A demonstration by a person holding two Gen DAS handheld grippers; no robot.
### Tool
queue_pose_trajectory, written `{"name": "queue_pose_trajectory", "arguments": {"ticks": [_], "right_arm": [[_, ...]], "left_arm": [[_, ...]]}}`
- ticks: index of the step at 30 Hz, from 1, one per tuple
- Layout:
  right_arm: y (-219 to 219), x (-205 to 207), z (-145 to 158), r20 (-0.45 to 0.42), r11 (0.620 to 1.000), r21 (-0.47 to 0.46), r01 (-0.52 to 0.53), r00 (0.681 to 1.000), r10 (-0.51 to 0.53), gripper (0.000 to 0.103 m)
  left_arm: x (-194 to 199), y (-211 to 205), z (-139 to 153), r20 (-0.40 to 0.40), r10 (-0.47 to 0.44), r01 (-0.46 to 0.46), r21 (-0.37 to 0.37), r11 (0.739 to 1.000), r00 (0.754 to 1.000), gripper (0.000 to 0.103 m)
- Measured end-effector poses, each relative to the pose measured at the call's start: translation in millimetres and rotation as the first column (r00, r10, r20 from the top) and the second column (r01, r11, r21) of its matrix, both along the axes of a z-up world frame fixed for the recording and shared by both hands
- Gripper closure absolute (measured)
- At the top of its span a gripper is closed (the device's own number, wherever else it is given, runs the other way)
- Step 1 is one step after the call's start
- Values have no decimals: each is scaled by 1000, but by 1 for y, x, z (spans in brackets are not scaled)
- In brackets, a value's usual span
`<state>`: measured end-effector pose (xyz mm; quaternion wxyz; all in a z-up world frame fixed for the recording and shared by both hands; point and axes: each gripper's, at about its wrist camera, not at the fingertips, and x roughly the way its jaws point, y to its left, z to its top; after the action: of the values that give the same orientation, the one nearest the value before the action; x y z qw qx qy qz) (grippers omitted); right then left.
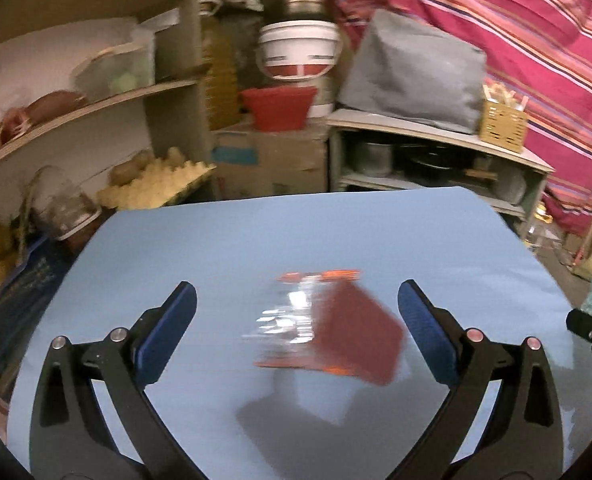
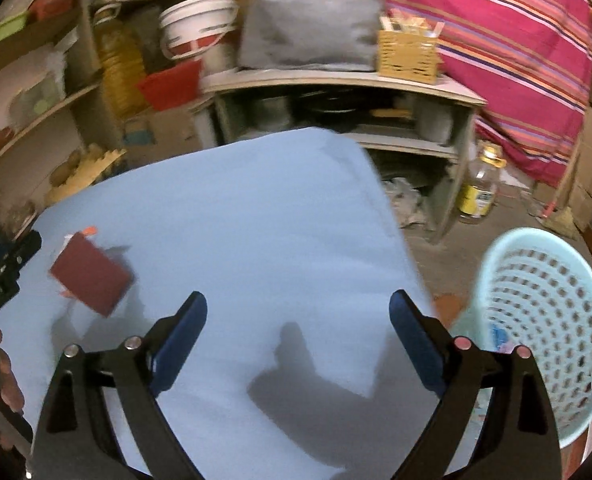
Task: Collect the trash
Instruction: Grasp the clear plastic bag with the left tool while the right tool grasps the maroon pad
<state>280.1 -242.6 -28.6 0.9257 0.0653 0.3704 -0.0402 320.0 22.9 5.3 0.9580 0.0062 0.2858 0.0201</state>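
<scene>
Both tongs stand wide apart with nothing between their pads: the left gripper (image 1: 296, 328) hangs over the near part of the blue table (image 1: 256, 240), the right gripper (image 2: 297, 344) over its near right side, beside the pale blue basket (image 2: 551, 320) standing off the table's right edge. 1 piece of trash is in view, a dark red packet (image 1: 347, 328) with a shiny clear end and orange trim, lying flat on the table. It sits straight ahead of the left gripper, in line with the gap between its fingers, its long axis slanting from near right to far left. From the right gripper it lies well off to the left (image 2: 92, 276). So the left hand is plainly nearer, and both grippers point downward at the tabletop.
</scene>
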Motion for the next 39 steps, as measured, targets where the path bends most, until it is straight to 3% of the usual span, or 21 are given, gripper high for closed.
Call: {"name": "queue_pose_trajectory", "arguments": {"ticks": [7,15,21,26,27,28,31,39], "right_arm": [[79,22,-17,-34,989,-16,-145,989,144,12],[153,32,-36,-77,964,-29,-263,962,260,12],[185,38,-43,-81,948,-123,-295,955,287,12],[190,45,-37,-47,937,-136,-321,947,318,14],[189,46,-37,-44,934,-123,-334,942,332,19],[188,48,-36,-42,933,-108,-343,939,340,32],[177,53,-35,-44,937,-38,-346,938,345,49],[137,58,-22,16,957,42,-288,958,287,81]], "left_arm": [[1,58,-12,-24,71,-71,4,997,997,6],[-4,92,-22,-46,99,-98,6,995,994,6],[0,106,-26,-64,108,-112,-50,992,992,6],[2,99,-25,-60,92,-95,-52,994,994,6],[3,97,-26,-61,88,-91,-48,995,994,6],[4,94,-26,-61,85,-88,-47,995,994,6],[6,88,-26,-64,79,-82,-52,995,995,6],[14,66,-29,-73,43,-48,-64,997,996,6]]}}
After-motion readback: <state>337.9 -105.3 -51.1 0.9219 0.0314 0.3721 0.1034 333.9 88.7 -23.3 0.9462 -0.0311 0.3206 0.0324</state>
